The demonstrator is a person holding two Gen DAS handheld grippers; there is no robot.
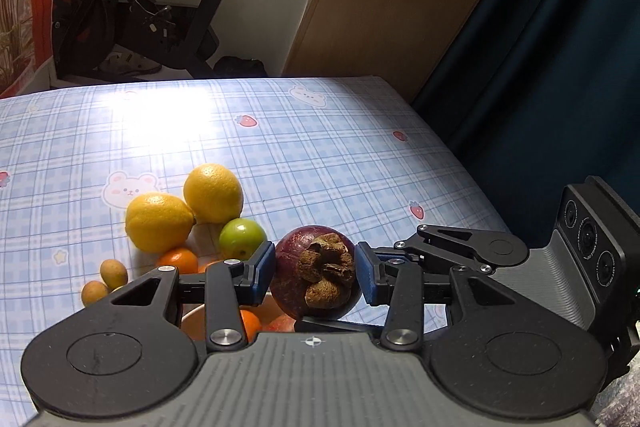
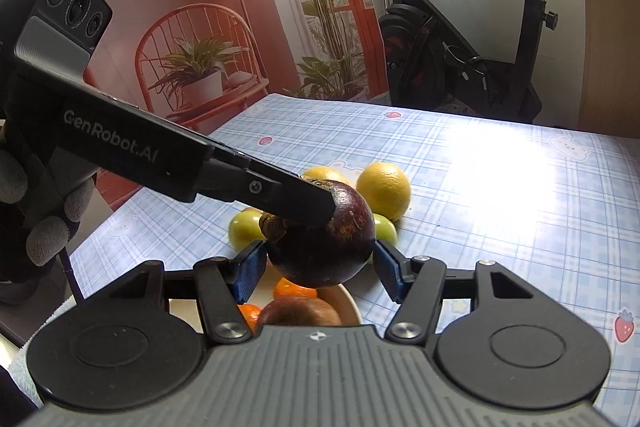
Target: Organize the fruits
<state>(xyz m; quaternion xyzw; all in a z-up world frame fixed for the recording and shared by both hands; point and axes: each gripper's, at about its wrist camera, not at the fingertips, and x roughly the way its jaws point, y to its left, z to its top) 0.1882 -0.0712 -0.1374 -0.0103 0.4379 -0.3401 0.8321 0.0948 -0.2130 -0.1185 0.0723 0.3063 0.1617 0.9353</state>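
Left tool [image 1: 316,273] and right tool [image 2: 320,263] both clamp one mangosteen [image 1: 316,271]; two lemons [image 1: 158,221] behind

mangosteen [image 1: 316,273]: dark purple; lemons [image 1: 158,222]: yellow; tablecloth [image 1: 320,155]: blue plaid

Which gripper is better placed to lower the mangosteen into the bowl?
Probably the right gripper: its jaws clasp the mangosteen around its widest part, directly above the bowl. The left gripper pinches it nearer the stem end.
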